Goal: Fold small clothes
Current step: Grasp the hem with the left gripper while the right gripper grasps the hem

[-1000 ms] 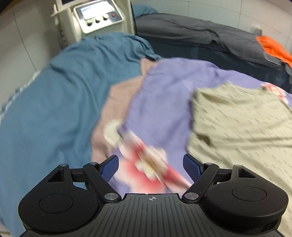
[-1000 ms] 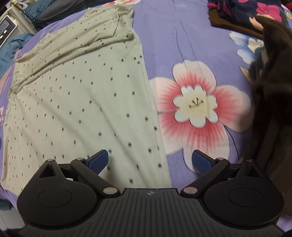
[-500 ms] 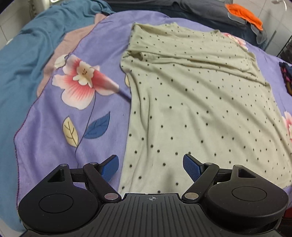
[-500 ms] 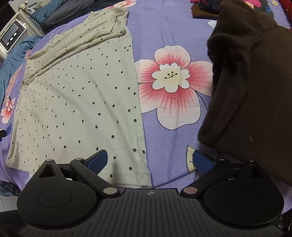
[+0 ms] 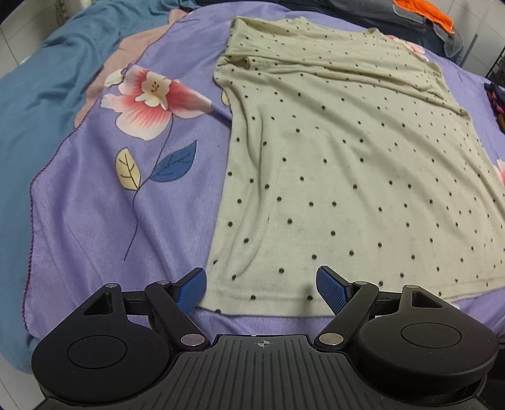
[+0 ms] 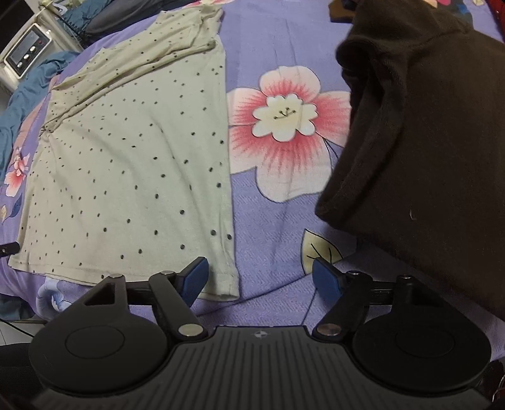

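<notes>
A pale beige top with dark dots [image 5: 347, 164] lies spread flat on a purple flowered blanket [image 5: 104, 202]. It also shows in the right wrist view [image 6: 132, 170]. My left gripper [image 5: 261, 288] is open and empty, just above the top's near left hem corner. My right gripper [image 6: 260, 279] is open and empty, over the top's near right hem corner and the bare blanket [image 6: 271, 227] beside it.
A dark brown garment [image 6: 426, 142] lies heaped to the right of the top. A teal sheet [image 5: 38, 94] covers the bed's left side. Grey and orange clothes [image 5: 423, 12] lie at the back. A white machine [image 6: 26, 52] stands far left.
Both grippers have drawn back toward the near hem of the dotted top. The left one swung right from the teal sheet onto the top. Both stayed open.
</notes>
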`<state>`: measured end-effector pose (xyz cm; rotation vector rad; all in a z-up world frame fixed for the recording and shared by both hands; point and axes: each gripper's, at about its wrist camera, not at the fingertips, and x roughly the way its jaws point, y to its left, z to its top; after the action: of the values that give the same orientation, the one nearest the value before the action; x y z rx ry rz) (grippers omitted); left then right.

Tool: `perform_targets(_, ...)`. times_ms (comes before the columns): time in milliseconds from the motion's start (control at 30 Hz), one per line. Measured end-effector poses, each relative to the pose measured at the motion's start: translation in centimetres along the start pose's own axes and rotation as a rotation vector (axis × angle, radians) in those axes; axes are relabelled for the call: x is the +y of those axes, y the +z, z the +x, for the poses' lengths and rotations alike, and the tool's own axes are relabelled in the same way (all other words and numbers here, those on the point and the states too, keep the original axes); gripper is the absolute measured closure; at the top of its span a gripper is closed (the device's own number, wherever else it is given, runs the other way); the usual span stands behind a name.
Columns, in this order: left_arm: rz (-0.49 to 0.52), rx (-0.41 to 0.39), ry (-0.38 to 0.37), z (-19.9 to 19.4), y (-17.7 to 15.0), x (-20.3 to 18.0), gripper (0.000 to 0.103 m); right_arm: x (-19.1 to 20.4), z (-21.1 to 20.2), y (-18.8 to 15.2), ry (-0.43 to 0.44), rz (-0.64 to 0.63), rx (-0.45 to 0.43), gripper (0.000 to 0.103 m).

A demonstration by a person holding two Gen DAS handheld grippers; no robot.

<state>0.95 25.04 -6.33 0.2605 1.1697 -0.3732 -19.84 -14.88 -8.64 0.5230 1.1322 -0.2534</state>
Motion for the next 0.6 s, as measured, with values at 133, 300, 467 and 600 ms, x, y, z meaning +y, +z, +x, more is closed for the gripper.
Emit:
perform_targets(133,0.005,-0.011,0.016,0.0,0.2,0.7,0.0,1.8,0.7,0.8,0.017,-0.068,0.018,0.037)
perform_targets(300,0.01,0.055,-0.001,1.8,0.8,1.3,0.011,3.6,2.0,1.2,-0.001,-0.123,0.052,0.038)
perform_targets(467,0.018,0.05,-0.016,1.6,0.5,1.0,0.039,4.2,2.5,1.9,0.0,-0.149,0.069,0.049)
perform_targets(600,0.003,0.055,-0.032,0.6,0.3,1.2,0.068,4.8,2.5,1.8,0.008,-0.208,0.103,0.086)
